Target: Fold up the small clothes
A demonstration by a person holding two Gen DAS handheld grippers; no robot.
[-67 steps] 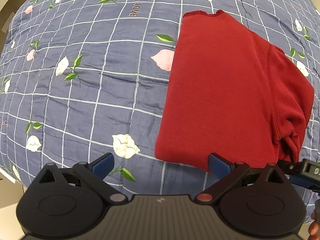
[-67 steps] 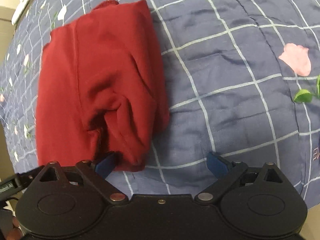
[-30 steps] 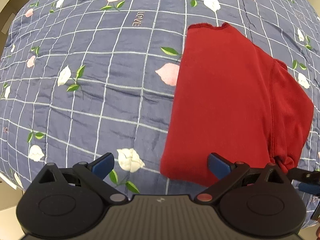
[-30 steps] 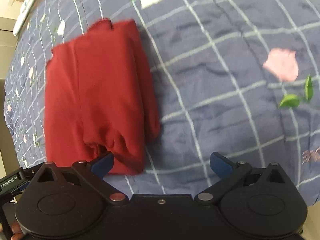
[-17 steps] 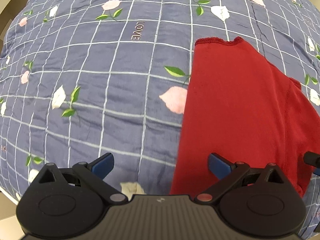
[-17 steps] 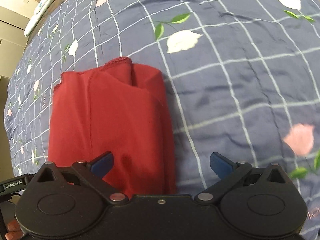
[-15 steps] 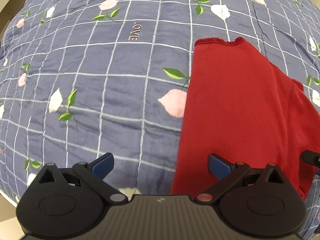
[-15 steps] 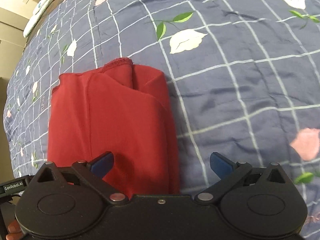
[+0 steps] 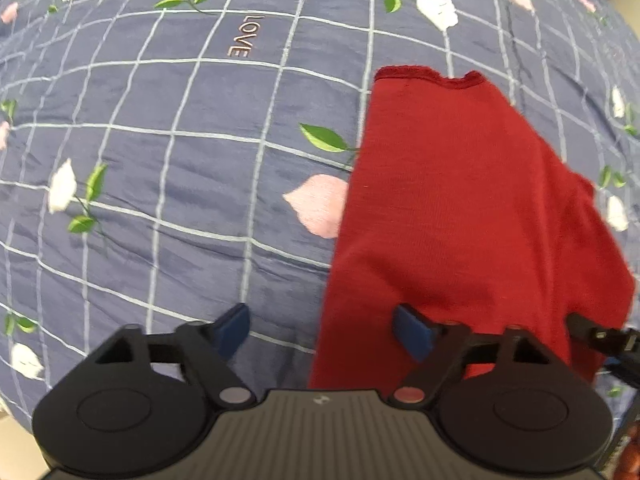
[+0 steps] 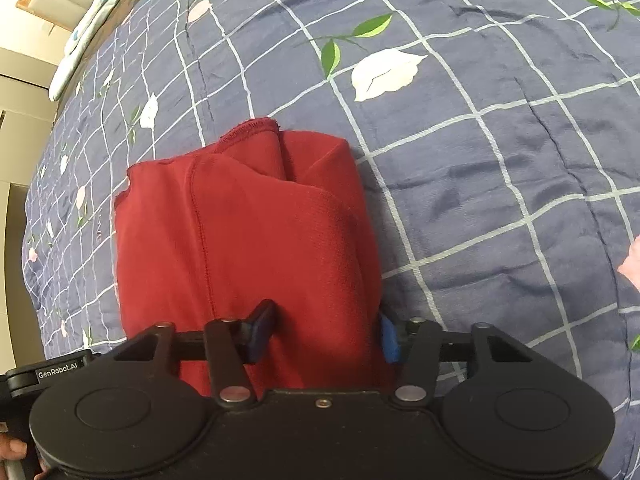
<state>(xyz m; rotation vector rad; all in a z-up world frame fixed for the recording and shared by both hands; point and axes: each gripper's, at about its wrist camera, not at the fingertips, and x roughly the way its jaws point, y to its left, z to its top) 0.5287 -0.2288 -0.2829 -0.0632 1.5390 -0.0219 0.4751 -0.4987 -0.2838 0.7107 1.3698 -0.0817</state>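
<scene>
A red garment (image 9: pixel 452 216) lies folded lengthwise on the bed, hem at the far end. My left gripper (image 9: pixel 323 331) is open with its jaws partly narrowed; it straddles the garment's near left edge, the right fingertip (image 9: pixel 412 334) over the cloth and the left one over the quilt. In the right wrist view the same red garment (image 10: pixel 256 232) fills the middle. My right gripper (image 10: pixel 325 336) is low over its near right fold, jaws half closed, with cloth between the fingertips (image 10: pixel 262 330). The garment's near end is hidden under both grippers.
The blue checked quilt (image 9: pixel 160 160) with printed flowers covers the bed all round the garment. A pillow (image 10: pixel 92 32) and a headboard lie at the far left in the right wrist view. The other gripper's body (image 9: pixel 600 338) shows at the right edge.
Both grippers have moved forward and down onto the garment's near end. Their jaws have narrowed over the last half second, the right more than the left.
</scene>
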